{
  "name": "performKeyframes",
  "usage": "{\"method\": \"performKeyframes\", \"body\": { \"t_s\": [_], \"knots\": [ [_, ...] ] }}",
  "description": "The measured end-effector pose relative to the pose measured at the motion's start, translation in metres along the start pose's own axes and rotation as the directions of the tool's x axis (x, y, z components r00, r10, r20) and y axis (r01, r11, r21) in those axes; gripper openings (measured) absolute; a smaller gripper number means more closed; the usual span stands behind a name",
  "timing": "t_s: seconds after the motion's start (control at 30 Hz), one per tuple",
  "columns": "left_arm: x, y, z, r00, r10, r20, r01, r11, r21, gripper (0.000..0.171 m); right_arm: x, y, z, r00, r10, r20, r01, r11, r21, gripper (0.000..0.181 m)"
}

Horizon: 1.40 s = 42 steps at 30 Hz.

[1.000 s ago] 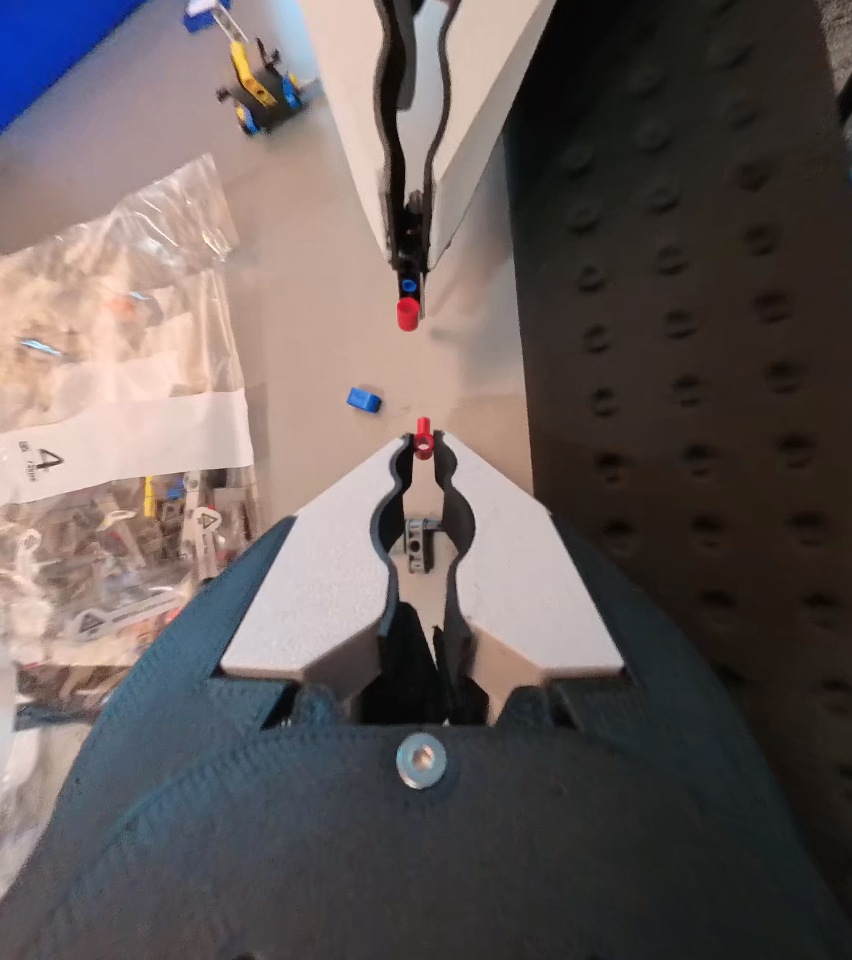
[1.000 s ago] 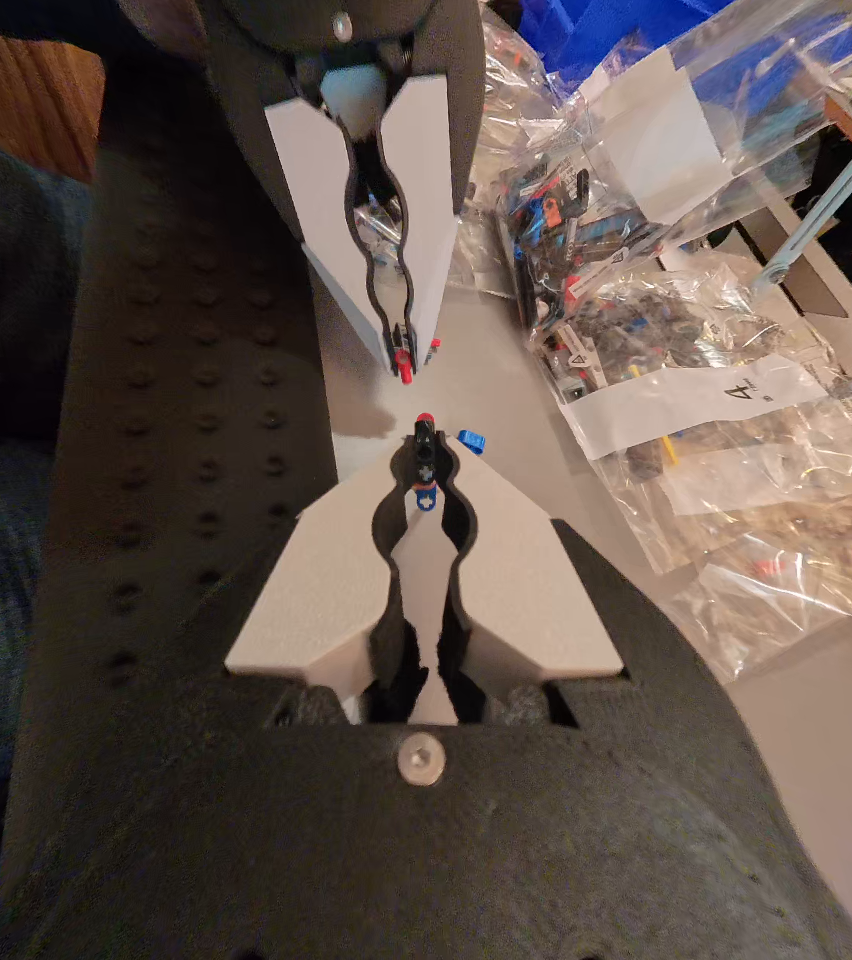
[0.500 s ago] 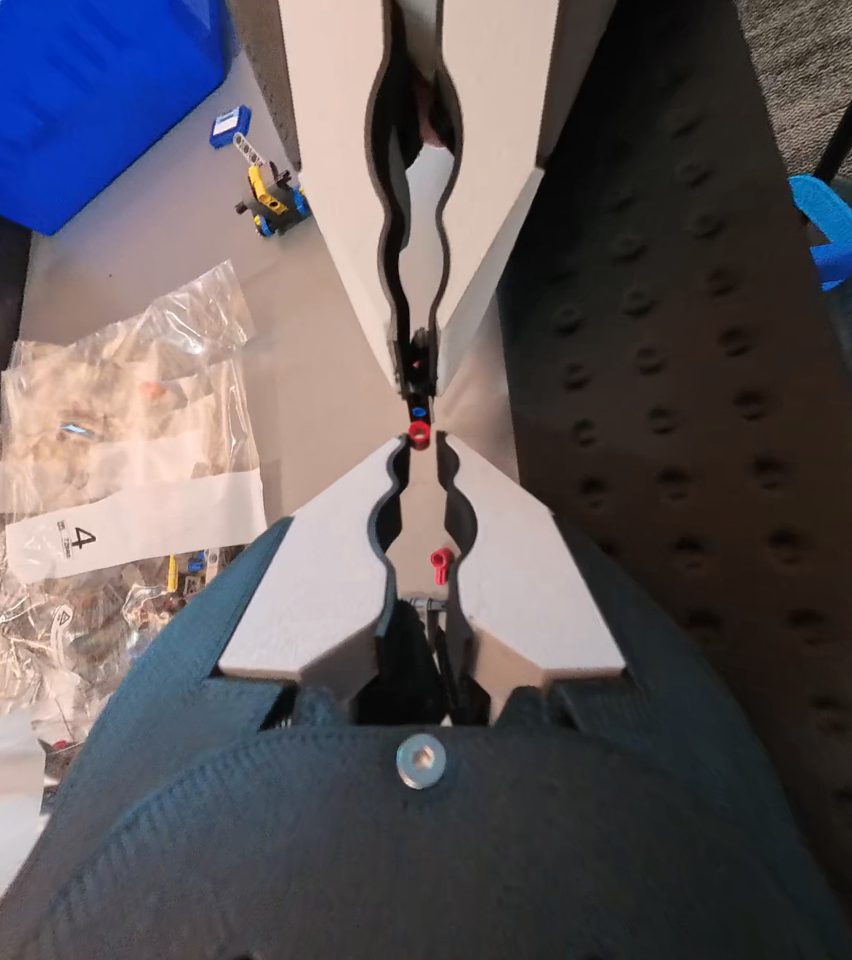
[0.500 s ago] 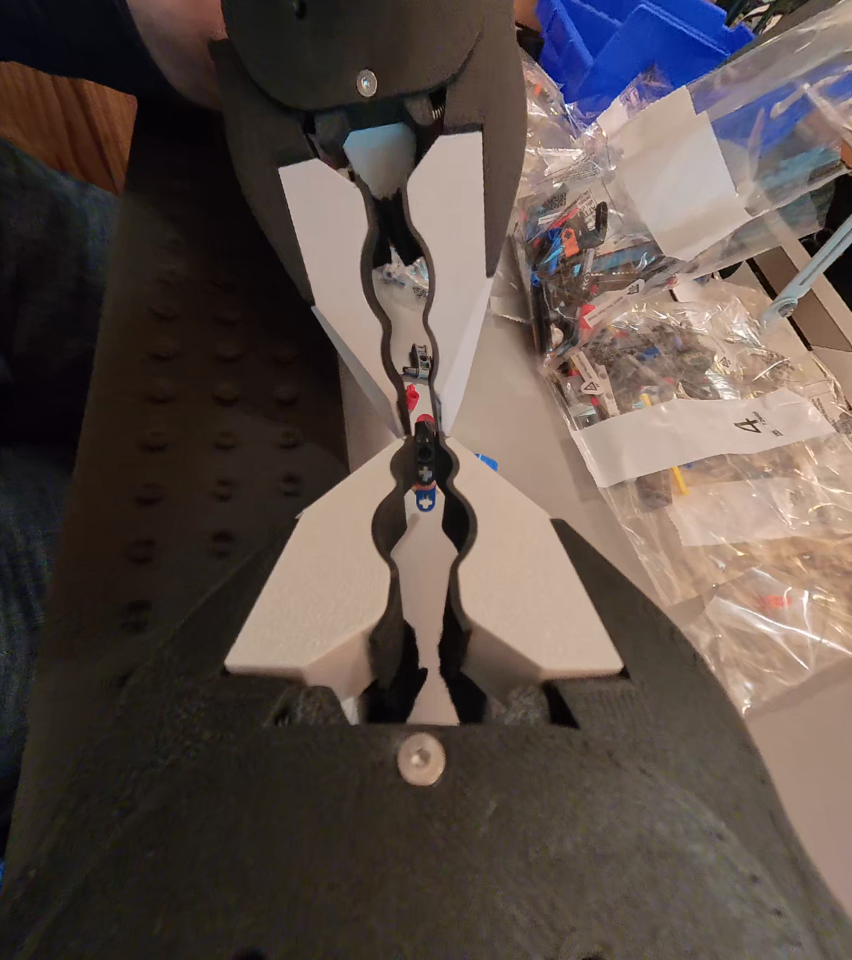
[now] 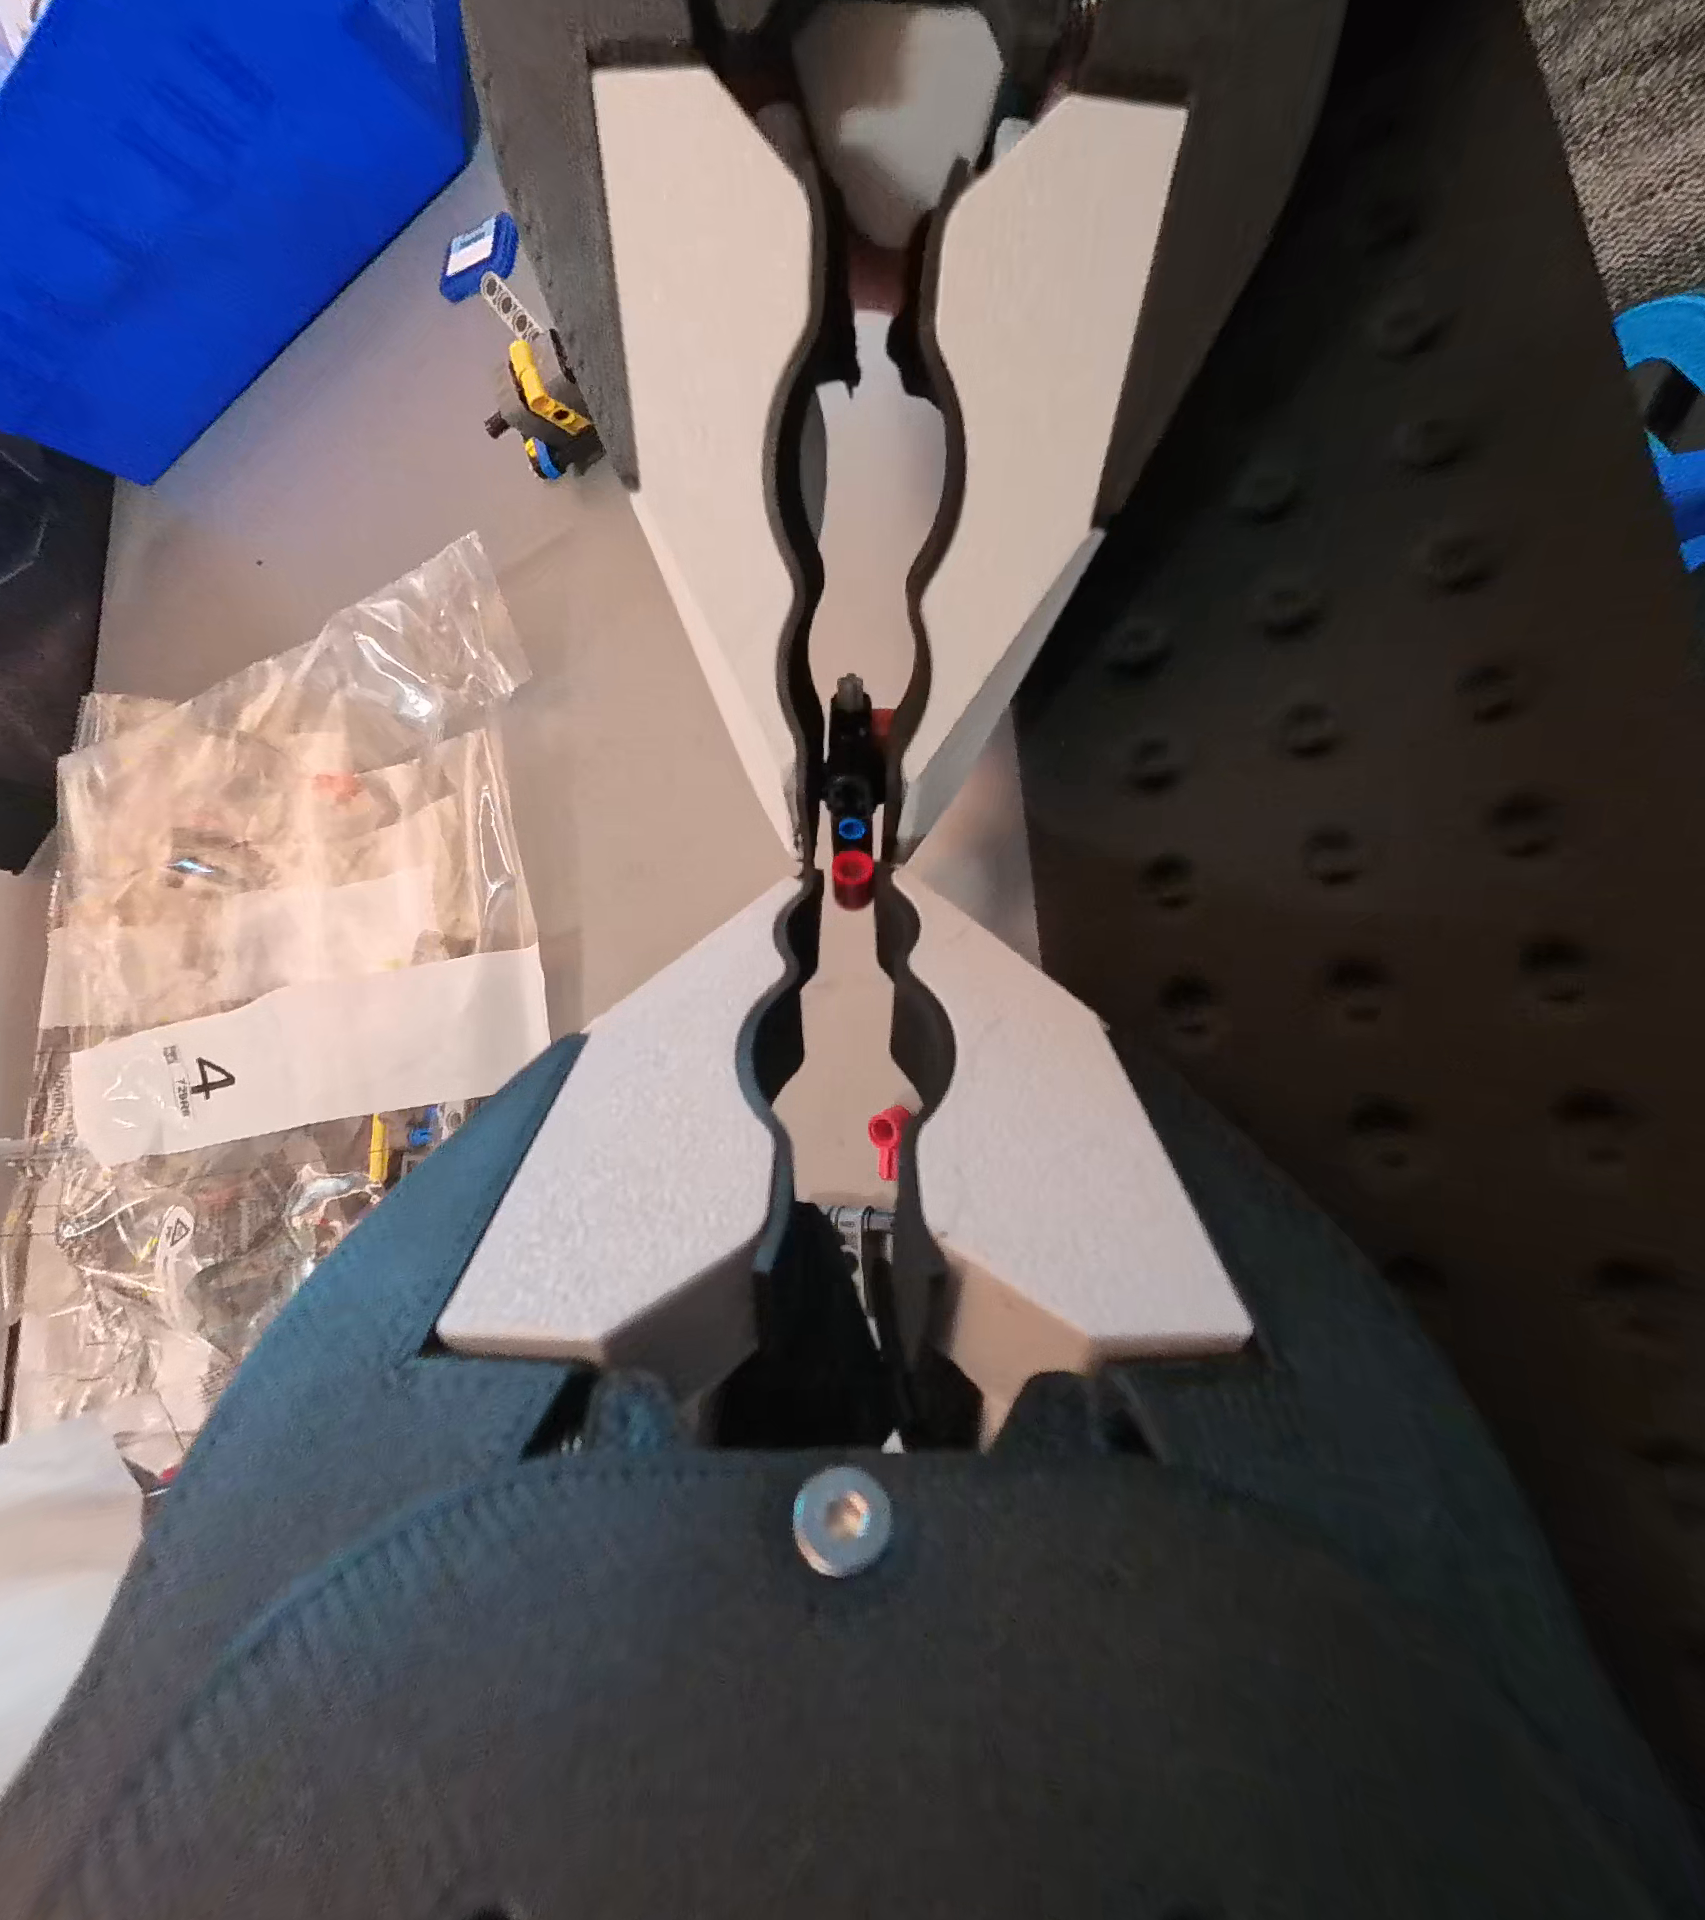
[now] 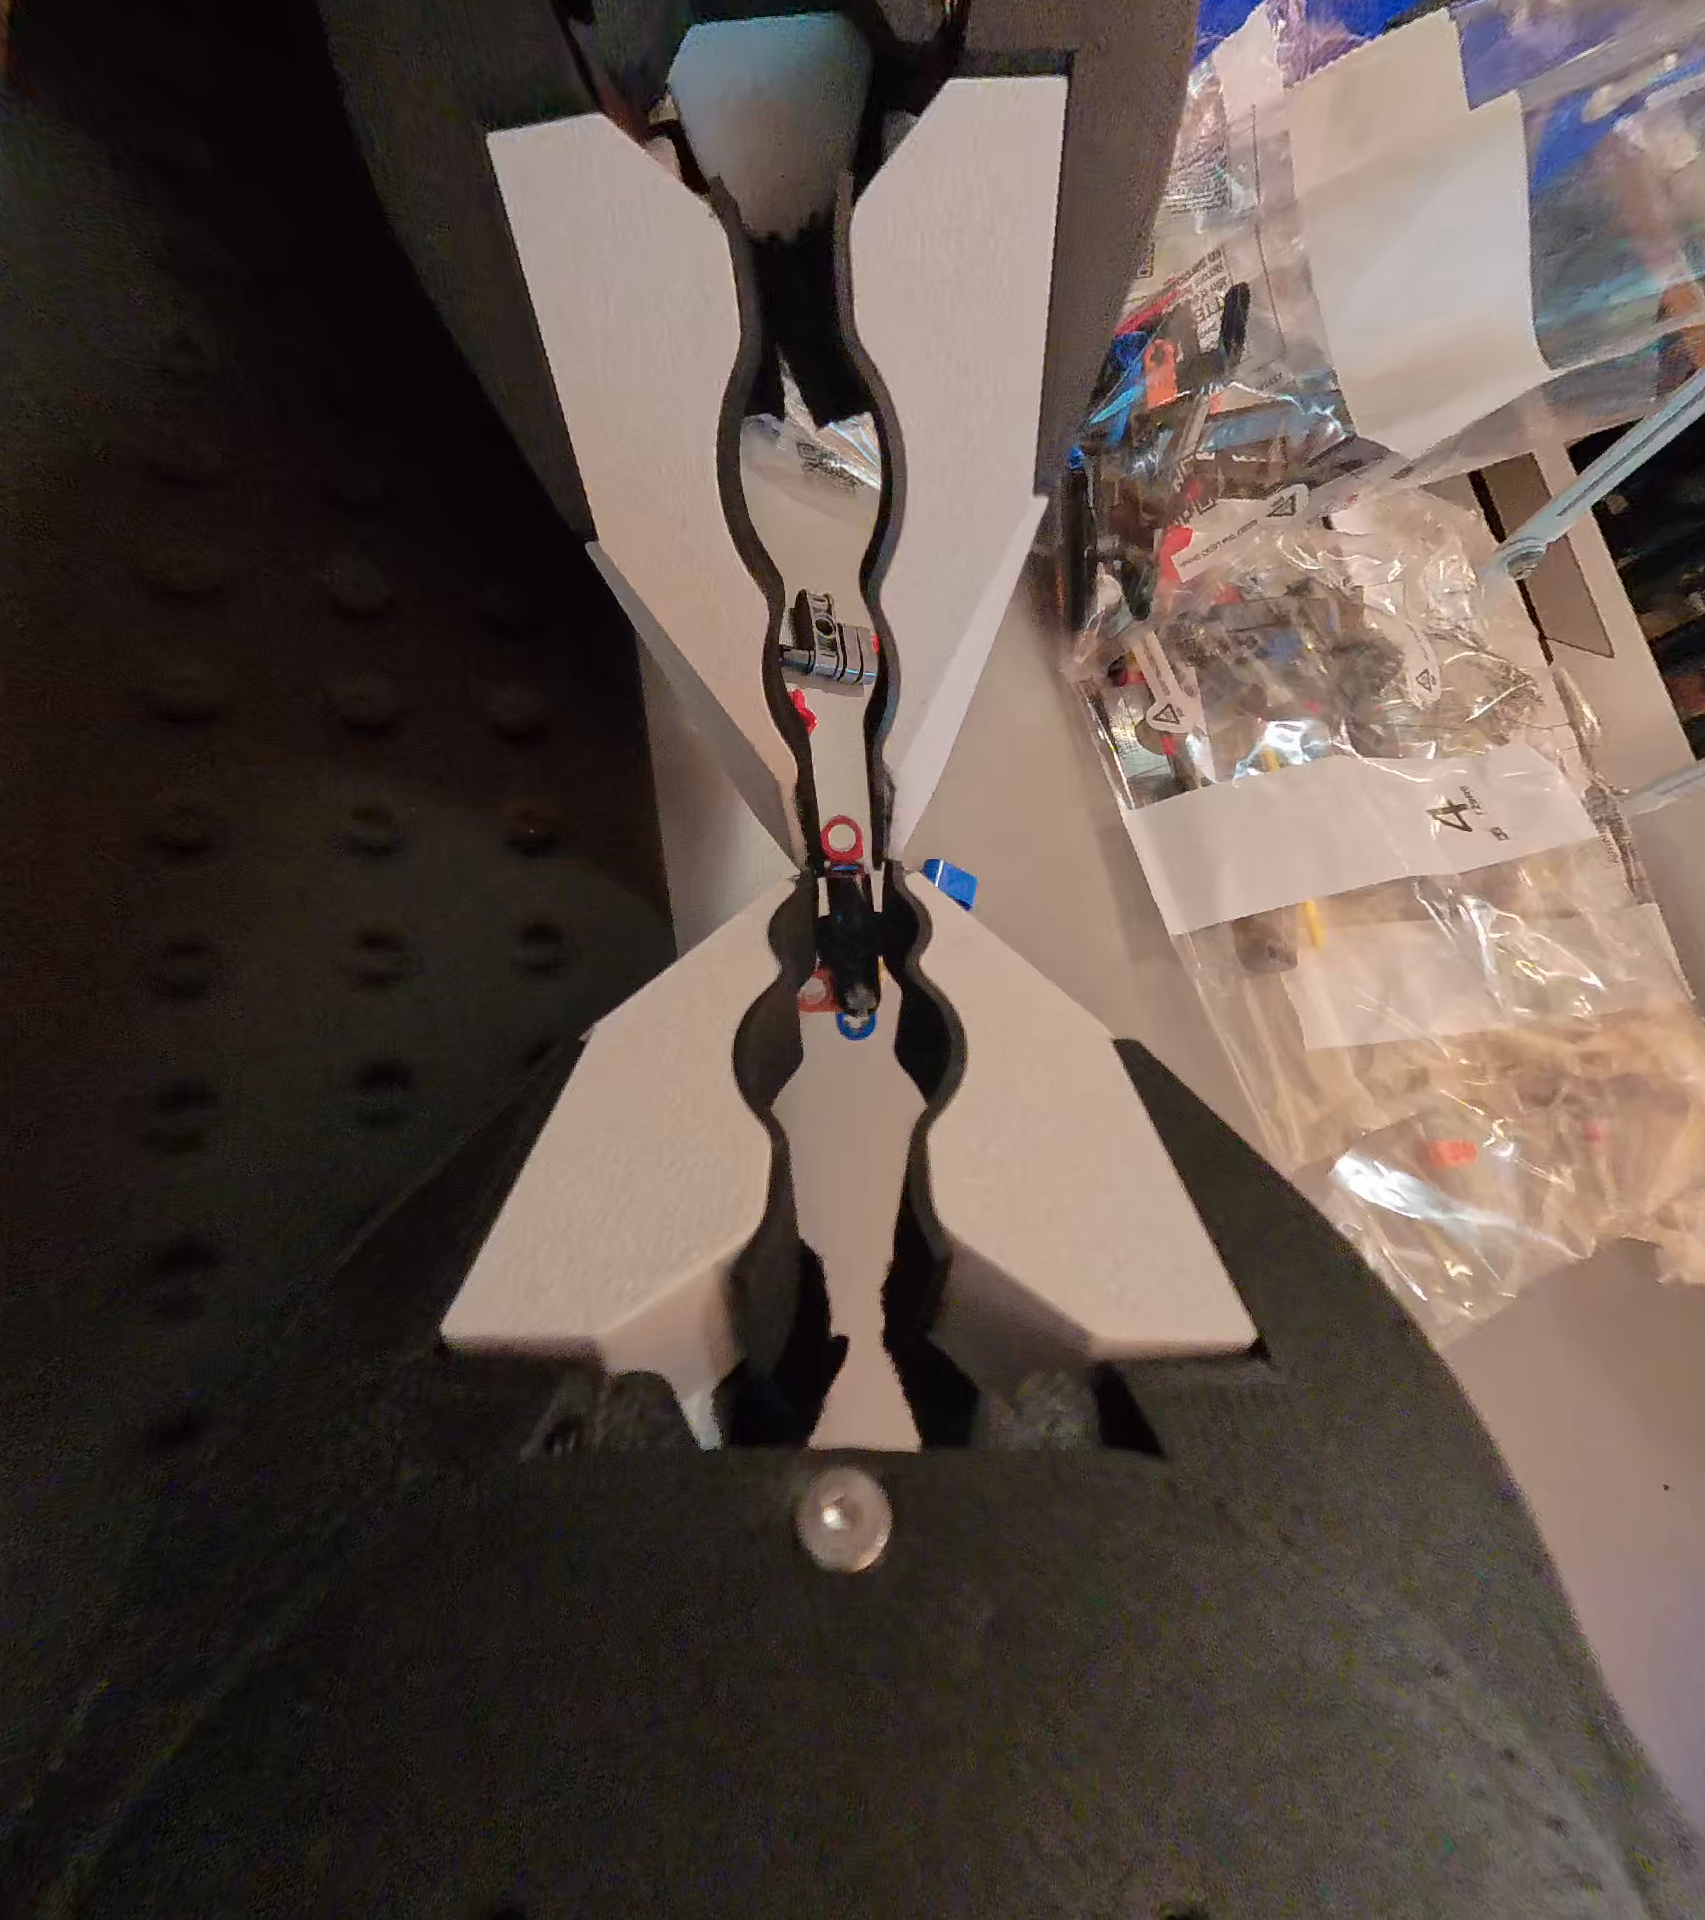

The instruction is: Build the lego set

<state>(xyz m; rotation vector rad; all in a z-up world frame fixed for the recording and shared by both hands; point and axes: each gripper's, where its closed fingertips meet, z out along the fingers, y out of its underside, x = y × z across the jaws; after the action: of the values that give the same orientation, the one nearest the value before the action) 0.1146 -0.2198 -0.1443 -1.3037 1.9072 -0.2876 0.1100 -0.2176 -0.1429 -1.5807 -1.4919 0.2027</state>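
Red connector point(image 5: 853, 879) at tip-to-tip meeting, left hand-held gripper point(image 5: 850, 902) slightly parted, right hand-held gripper point(image 6: 850, 885) clamping black beam point(image 6: 850, 935).

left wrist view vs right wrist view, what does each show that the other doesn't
Only the left wrist view: a blue bin and a small yellow-and-black assembly near it.
Only the right wrist view: a loose blue piece by the fingertips.
Both: the left gripper and right gripper tip to tip, the right shut on a red-tipped black piece, and the numbered bag.

Left gripper point(image 5: 848, 894) and right gripper point(image 6: 848, 883) tip-to-tip
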Motion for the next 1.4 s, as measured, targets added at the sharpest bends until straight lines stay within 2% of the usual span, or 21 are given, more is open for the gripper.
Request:
{"method": "performKeyframes", "body": {
  "t_s": [0.27,0.63,0.87,1.03,1.13,1.3,1.4],
  "knots": [
    [0.003,0.003,0.001,0.998,0.064,0.028,-0.064,0.997,-0.034,0.007,-0.001,0.004,0.004,1.0,-0.007,-0.001,0.007,0.999,-0.036,0.01],
    [0.004,-0.004,-0.004,0.996,0.075,0.052,-0.076,0.997,0.006,0.006,-0.004,0.006,0.005,1.0,-0.005,0.013,0.006,0.999,-0.046,0.009],
    [0.008,-0.005,-0.002,0.986,0.143,0.082,-0.141,0.99,-0.023,0.005,-0.007,0.011,0.011,0.999,-0.042,0.004,0.042,0.994,-0.099,0.009],
    [0.007,-0.006,-0.002,0.997,0.064,0.046,-0.065,0.998,0.019,0.007,-0.007,0.009,0.01,1.0,-0.02,0.024,0.022,0.997,-0.077,0.009],
    [0.009,-0.016,-0.007,0.996,0.077,0.054,-0.08,0.995,0.058,0.008,-0.009,0.01,0.01,0.999,-0.029,0.032,0.031,0.996,-0.082,0.009],
    [0.008,-0.009,-0.003,0.995,0.085,0.049,-0.086,0.996,0.006,0.0,-0.01,0.009,0.01,0.999,-0.031,0.036,0.034,0.996,-0.078,0.009],
    [0.008,-0.008,-0.004,0.996,0.078,0.046,-0.078,0.997,0.008,0.005,-0.01,0.008,0.01,0.999,-0.017,0.041,0.02,0.997,-0.072,0.009]
  ]
}}
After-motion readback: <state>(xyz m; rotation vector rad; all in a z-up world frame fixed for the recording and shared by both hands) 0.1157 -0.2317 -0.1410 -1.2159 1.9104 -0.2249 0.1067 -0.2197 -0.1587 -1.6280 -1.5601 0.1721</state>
